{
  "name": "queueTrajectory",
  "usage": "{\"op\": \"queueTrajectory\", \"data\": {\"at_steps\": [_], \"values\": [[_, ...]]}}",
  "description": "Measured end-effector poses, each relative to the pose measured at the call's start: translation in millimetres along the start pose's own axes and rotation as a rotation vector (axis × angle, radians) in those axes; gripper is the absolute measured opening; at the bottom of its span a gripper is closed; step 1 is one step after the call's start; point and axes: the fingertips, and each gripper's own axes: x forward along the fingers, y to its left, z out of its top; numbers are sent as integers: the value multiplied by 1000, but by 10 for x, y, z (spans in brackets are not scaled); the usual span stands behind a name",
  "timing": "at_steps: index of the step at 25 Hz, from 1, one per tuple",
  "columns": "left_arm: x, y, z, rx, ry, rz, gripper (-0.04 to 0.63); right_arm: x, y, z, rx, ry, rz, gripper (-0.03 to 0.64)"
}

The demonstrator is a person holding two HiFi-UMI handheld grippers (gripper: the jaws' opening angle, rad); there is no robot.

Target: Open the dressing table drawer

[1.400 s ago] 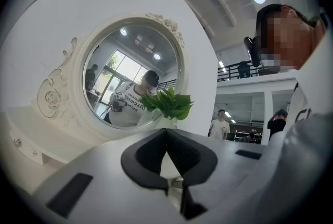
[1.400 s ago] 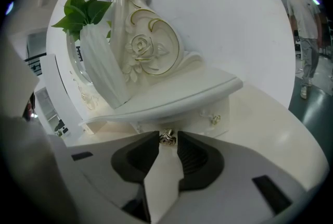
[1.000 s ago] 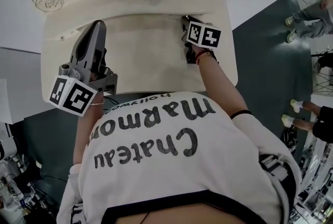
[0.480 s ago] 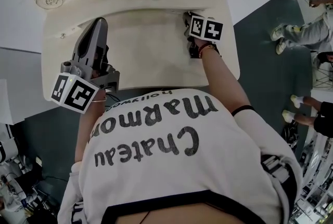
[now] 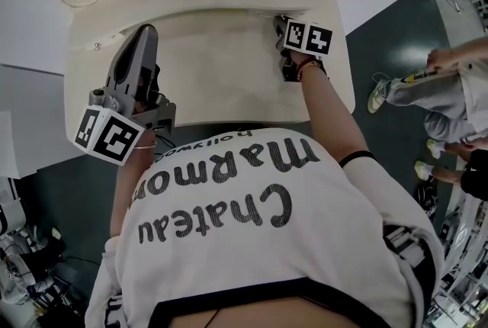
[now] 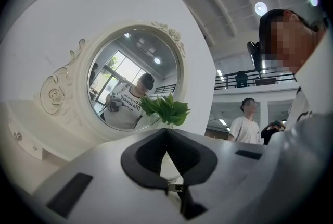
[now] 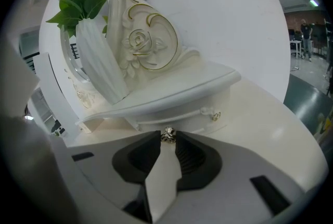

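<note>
- Our right claw [image 7: 167, 139] is closed on the small knob [image 7: 167, 134] of the dressing table drawer [image 7: 174, 115], under the back shelf [image 7: 171, 94].
- Our left claw [image 6: 166, 131], shut and empty, hovers over the bench [image 5: 221, 82], left side.

My right gripper [image 7: 167, 140] has its jaw tips pinched on the small gilt knob [image 7: 167, 134] of the drawer [image 7: 156, 116]. A second knob [image 7: 215, 114] sits farther right on the curved front. On the shelf above stands a ribbed white vase [image 7: 101, 69] holding green leaves [image 7: 78, 4], beside a carved rose scroll [image 7: 141, 40].
</note>
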Motion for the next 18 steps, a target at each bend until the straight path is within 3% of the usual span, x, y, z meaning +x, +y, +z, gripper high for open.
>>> {"op": "queueTrajectory", "data": {"at_steps": [18], "values": [[-132, -77, 81, -12, -20, -38, 23, -228, 66, -197, 26, -4, -9, 103]]}}
